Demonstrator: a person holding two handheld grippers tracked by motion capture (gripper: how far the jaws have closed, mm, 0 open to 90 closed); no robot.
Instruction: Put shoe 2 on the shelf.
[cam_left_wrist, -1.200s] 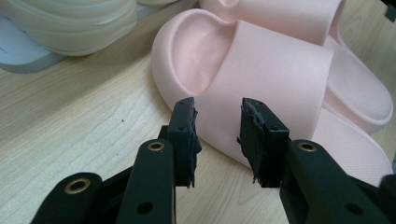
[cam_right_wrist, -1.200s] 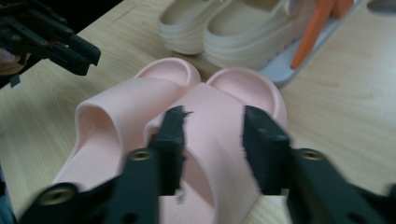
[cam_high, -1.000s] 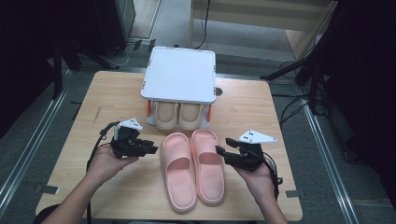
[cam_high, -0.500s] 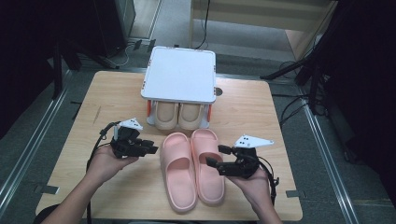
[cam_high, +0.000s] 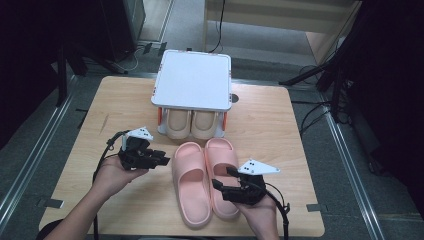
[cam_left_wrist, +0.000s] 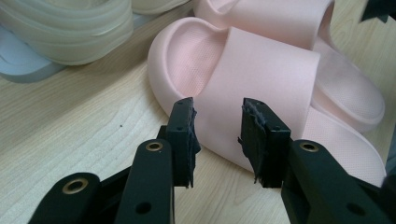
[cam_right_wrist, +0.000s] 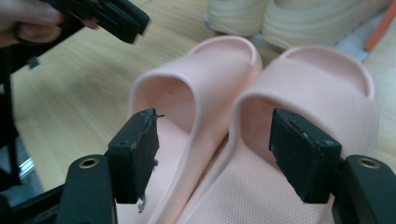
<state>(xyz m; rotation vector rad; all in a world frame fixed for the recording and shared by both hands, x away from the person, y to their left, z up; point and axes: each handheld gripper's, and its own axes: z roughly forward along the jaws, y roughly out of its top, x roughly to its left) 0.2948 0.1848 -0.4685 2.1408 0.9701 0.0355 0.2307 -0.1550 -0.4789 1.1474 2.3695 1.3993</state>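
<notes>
High view takes in the whole wooden tabletop: at its far middle stands a white two-level shoe rack with a cream pair of slippers tucked under its top shelf, and in front of it the pink slippers lie side by side, toes toward the rack. Since a second ago the right gripper has slid from beside the pink pair's right edge down toward the heel end, and it now points in at the heels from the near right; the left gripper has kept its place just left of the pair. That shift reads as lining up to pick both slippers at once from behind, probably to carry them to the rack, though nothing is gripped yet

Right gripper view adds what the overhead cannot: its jaws stand wide apart, straddling the two inner walls where the slippers touch, one pad over the left slipper's footbed and the other over the right slipper's, neither pressing on foam. Left gripper view shows the near slipper's strap right beyond its jaws, which are parted by a narrow gap and hold nothing, and the dimpled texture of the footbed, too fine to make out from above
</notes>
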